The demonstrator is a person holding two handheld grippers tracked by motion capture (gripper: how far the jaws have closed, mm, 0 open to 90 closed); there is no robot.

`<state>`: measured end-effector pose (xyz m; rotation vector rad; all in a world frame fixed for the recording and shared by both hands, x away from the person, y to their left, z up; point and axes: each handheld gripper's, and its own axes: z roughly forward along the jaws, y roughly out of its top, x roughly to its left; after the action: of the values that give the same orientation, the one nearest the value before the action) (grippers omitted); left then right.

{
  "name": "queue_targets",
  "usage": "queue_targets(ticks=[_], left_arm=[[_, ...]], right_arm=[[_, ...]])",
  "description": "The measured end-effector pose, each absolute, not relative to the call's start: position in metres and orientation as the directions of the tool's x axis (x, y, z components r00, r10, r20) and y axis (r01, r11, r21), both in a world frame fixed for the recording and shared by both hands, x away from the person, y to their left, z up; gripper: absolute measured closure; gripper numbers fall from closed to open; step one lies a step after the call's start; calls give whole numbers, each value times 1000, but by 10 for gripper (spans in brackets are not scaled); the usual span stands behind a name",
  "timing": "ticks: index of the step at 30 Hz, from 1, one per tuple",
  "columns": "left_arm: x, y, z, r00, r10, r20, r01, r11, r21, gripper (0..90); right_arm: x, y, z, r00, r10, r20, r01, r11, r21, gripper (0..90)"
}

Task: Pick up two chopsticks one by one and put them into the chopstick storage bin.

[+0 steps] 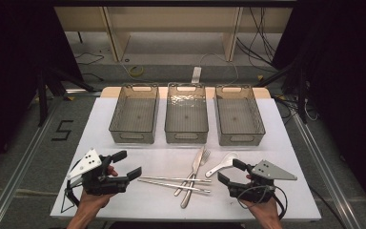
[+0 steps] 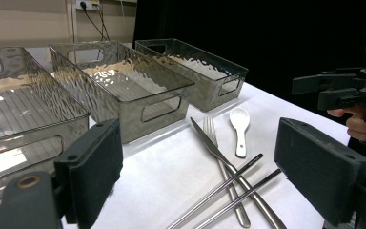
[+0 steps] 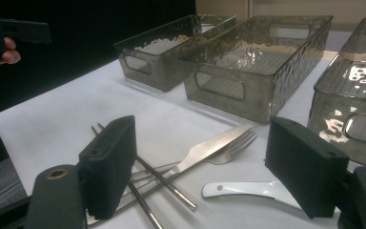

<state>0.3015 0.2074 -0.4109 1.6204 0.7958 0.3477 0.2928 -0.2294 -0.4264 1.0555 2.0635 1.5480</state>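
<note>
Cutlery heap (image 1: 190,180): lay crossed at the near middle of the white matte tabletop (image 1: 147,202), well short of the three smoky, ripple-walled clear plastic bins (image 1: 186,137) lined up at the far side.

Gripped nothing yet. Stood wide open and empty on both sides: black two-jaw left gripper (image 1: 131,163) near left of the heap, black two-jaw right gripper (image 1: 228,170) near right, just beside the spoon.

Likely trouble, as a judgement:
- Risked dragging the whole heap when pulling any one piece from under its neighbours.
- Risked clipping a bin's near wall on a low carry.
- Risked pinching two overlapped handles at once with such broad flat pads.
- Risked rolling or squirting thin round rods out of the grip.
- Risked chipping a hard glazed bowl through a drop.

Materials and shapes:
- Long flat polished steel knife (image 1: 196,167), lying across the slim steel fork (image 1: 205,155); slick and low to the table.
- Pair of thin round steel chopsticks (image 1: 167,180), pointing left to right under both.
- Small white glossy ceramic-looking soup spoon (image 1: 221,164), apart at the far right.
</note>
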Motion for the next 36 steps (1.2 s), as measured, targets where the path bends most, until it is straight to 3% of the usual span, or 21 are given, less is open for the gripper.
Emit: queue_targets(ticks=[17,21,23,28,31,36], left_arm=[[305,199,-411,753,624,-208,332,-87,939,164],[311,186,-407,790,581,-196,360,-180,916,174],[318,170,-408,816,568,-107,339,-320,885,181],[330,151,-415,848,528,-35,325,-468,822,229],[334,133,-421,889,457,31,281,-598,750,264],[341,114,-431,923,382,49,257,-705,661,342]], right_arm=[[295,-230,-425,-672,726,149,373,157,915,280],[295,-232,-425,-672,725,152,377,158,913,280],[295,-233,-425,-673,724,152,379,161,911,280],[296,-234,-425,-674,721,160,387,161,908,281],[297,-234,-426,-676,719,162,397,170,902,288],[297,-235,-427,-669,724,166,408,172,897,294]])
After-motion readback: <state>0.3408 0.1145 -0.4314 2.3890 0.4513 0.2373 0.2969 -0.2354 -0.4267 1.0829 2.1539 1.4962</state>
